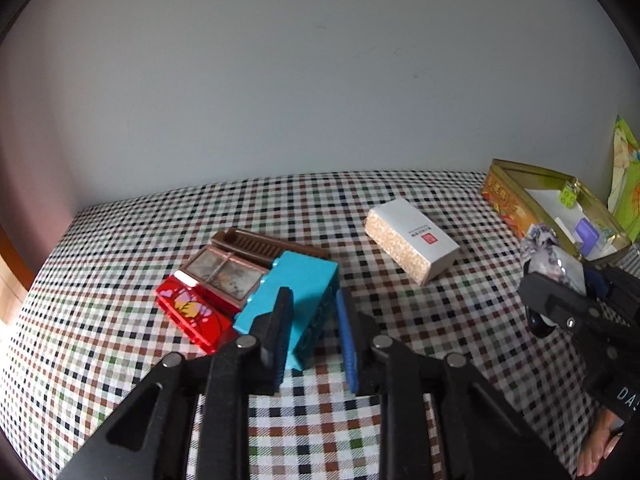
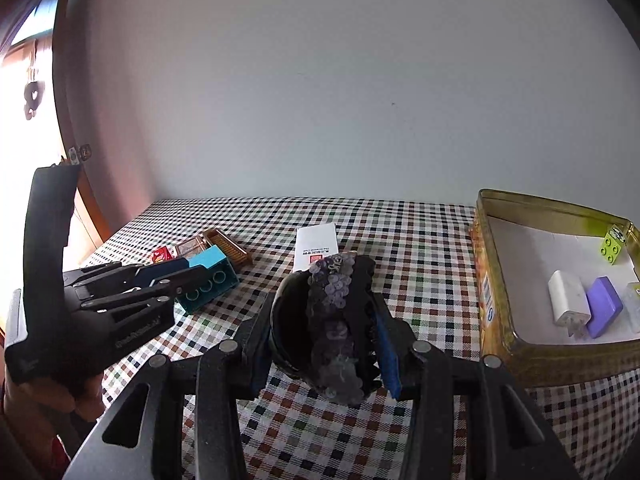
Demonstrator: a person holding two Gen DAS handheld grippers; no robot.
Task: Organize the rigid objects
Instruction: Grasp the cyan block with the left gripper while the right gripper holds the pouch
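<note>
Right tool was clamped on a sequined hair clip above the counter, beside the tin. Left tool gaped apart around a teal brick.

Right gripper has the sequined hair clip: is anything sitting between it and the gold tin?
Nothing visible. The right gripper is shut on the hair clip, and only bare checked tablecloth lies between it and the open gold tin. The white box lies behind, off that line.
</note>
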